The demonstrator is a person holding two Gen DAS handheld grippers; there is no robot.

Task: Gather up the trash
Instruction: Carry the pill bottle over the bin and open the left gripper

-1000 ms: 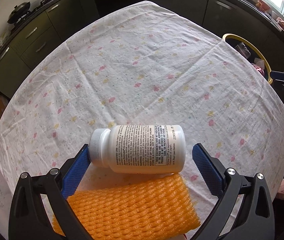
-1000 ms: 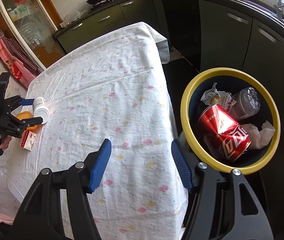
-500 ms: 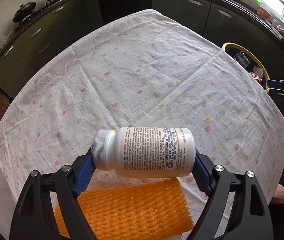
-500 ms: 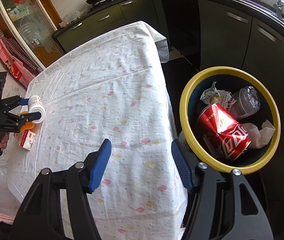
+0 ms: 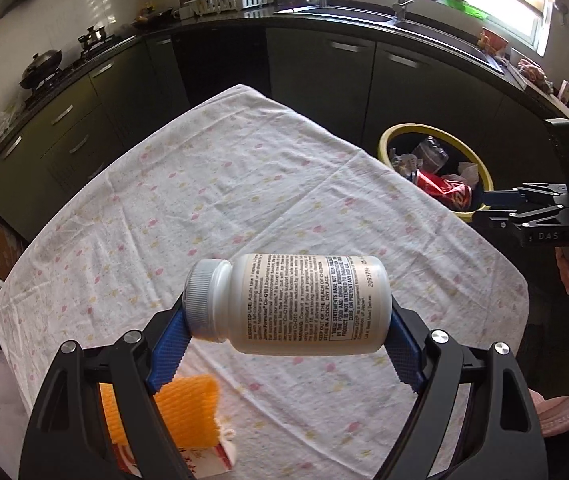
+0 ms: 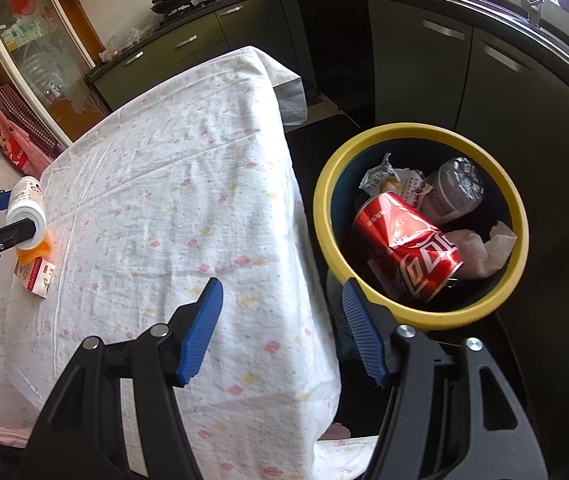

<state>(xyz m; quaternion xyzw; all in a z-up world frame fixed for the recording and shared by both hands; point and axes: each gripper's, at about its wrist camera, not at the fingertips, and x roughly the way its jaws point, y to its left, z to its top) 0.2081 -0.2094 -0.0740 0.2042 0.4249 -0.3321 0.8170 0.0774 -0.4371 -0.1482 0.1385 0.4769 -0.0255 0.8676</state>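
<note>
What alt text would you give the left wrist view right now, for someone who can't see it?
The left tool grips a white pill bottle lengthwise, cap to the left, lifted above a floral tablecloth. Orange foam netting lies on the cloth below. Beyond the table's far right corner is a yellow-rimmed bin holding a red can, with the right tool beside it.

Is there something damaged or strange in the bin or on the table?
Only expected trash: the red can in the yellow-rimmed bin is dented. The white bottle lies sideways, but the left gripper holds it.
</note>
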